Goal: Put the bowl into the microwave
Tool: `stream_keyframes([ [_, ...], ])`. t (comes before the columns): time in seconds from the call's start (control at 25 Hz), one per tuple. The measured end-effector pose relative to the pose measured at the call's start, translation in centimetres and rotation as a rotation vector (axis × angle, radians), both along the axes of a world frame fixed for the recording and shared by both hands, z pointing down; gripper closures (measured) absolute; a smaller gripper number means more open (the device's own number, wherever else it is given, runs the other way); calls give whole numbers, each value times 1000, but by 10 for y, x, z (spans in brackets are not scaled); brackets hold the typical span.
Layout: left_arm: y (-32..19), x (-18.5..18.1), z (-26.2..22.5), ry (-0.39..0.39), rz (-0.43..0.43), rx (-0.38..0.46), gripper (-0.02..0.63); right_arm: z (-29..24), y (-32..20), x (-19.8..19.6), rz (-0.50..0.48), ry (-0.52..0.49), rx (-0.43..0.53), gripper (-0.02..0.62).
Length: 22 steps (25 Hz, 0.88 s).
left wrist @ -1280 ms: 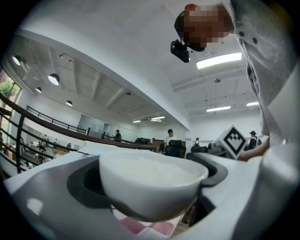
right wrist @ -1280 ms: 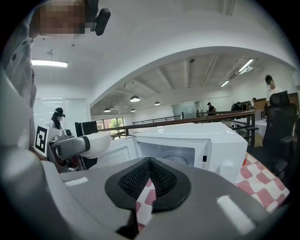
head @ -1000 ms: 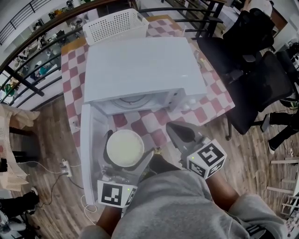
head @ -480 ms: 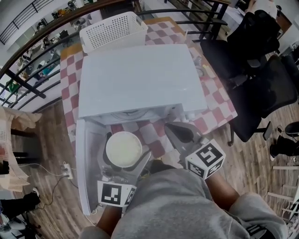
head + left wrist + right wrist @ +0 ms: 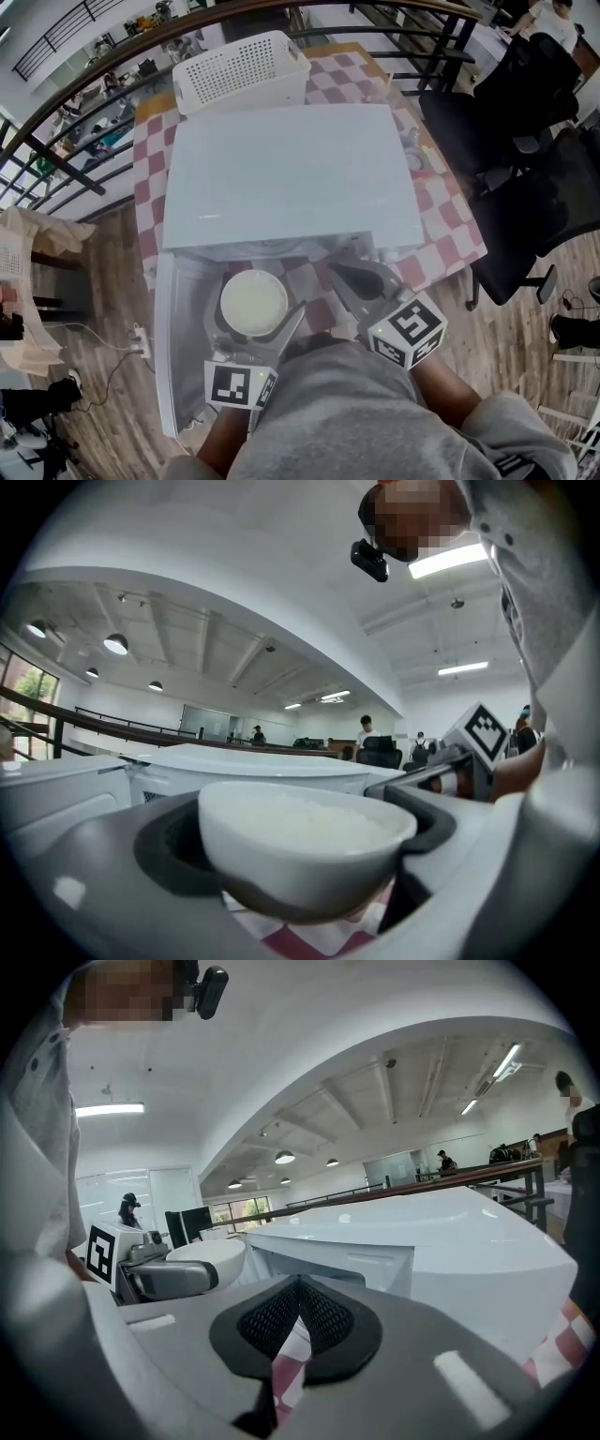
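Observation:
A white bowl point(image 5: 253, 302) holding something pale sits between the jaws of my left gripper point(image 5: 254, 314), which is shut on it just in front of the white microwave point(image 5: 291, 178). The microwave door point(image 5: 176, 356) stands open to the left, beside the bowl. In the left gripper view the bowl point(image 5: 305, 841) fills the space between the jaws, with the microwave point(image 5: 234, 761) behind it. My right gripper point(image 5: 361, 279) is shut and holds nothing, to the right of the bowl near the microwave's front. Its own view shows the closed pads point(image 5: 328, 1321), the bowl point(image 5: 208, 1252) and the microwave point(image 5: 422, 1241).
The microwave stands on a red-and-white checkered tablecloth point(image 5: 441, 225). A white plastic basket point(image 5: 242, 56) is behind it. Black office chairs point(image 5: 525, 141) stand to the right, a dark railing point(image 5: 56, 159) runs at the left, and a power strip point(image 5: 141, 339) lies on the wood floor.
Both grippers and the bowl now stand closer to the microwave's open front. The left gripper still holds the bowl and the right stays shut.

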<state>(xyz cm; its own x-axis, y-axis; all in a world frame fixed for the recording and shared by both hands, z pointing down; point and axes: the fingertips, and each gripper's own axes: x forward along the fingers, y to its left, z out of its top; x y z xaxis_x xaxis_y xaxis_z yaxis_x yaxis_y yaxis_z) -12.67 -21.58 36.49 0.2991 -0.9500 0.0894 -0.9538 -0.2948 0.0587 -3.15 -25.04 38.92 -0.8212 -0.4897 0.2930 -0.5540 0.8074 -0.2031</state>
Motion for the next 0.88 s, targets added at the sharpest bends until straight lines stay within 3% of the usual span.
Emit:
stream_keyframes([
  [0.4,-23,-8,37,-26,-28,-44,69,9,-1,-14,-53,-6,-21,598],
  [0.88,-80,-23,113,-25,-63,-189,69,17,-2,-15,-65,-1,-43,598],
])
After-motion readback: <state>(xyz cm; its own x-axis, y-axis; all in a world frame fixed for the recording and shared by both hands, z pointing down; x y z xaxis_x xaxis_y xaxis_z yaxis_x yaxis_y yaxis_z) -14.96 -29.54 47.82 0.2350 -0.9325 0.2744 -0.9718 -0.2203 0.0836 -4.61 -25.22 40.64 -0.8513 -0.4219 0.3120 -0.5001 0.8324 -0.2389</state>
